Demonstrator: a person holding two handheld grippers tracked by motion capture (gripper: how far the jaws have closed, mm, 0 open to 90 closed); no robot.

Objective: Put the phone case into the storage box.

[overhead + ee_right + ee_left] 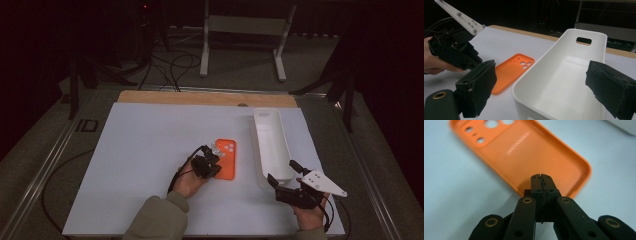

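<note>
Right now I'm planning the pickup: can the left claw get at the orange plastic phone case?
Probably yes: the left claw, shut, sits right at the orange plastic phone case's near edge, and nothing lies between them.

In the left gripper view, we see the closed jaws cover part of the near rim of the orange phone case (524, 152), and its far corner runs off the top edge. A white bin (624, 125) past the jaws, up at the right, is cut off. In the right gripper view, the white bin's near end between the jaws drops below the bottom edge.
</note>
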